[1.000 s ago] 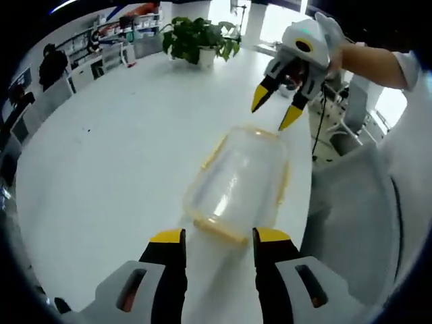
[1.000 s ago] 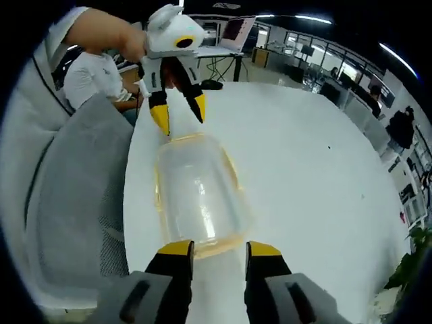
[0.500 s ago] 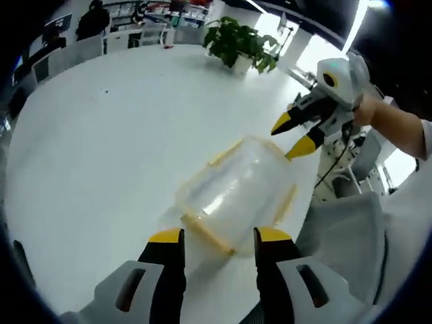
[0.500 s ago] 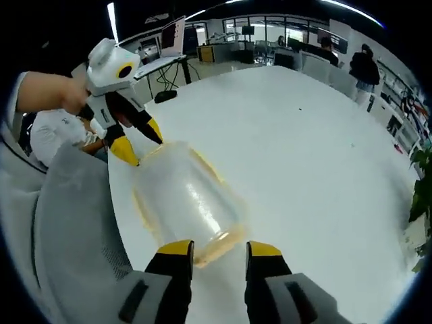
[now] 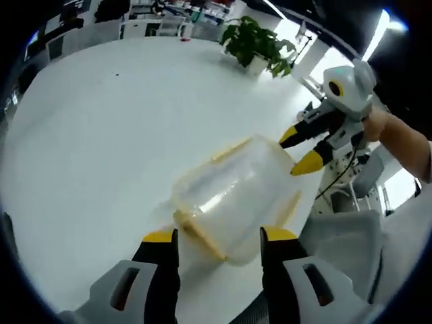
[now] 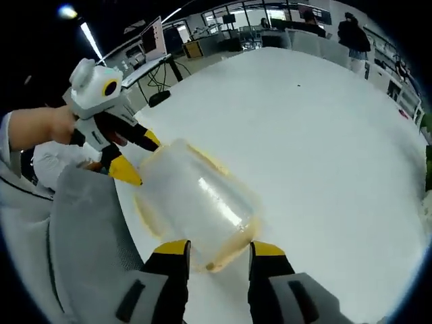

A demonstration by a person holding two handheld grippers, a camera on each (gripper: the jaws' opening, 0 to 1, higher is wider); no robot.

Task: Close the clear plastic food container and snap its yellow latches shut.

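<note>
Container (image 5: 233, 196) lies on the white bench (image 5: 101, 135) near its edge, long axis running from your left tool (image 5: 219, 236) to your right tool (image 5: 302, 150) | both tools gape, gripping nothing, one at each short end | yellow latches (image 5: 199, 236) along the rim look unsnapped.

A white table (image 5: 101, 121) carries the clear container (image 5: 233, 196) near its edge and a potted plant (image 5: 256, 44).

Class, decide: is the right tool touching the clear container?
Cannot tell. In the left gripper view, the right tool has its yellow tips at the far edge of the container, but neither contact nor a gap is plain.
</note>
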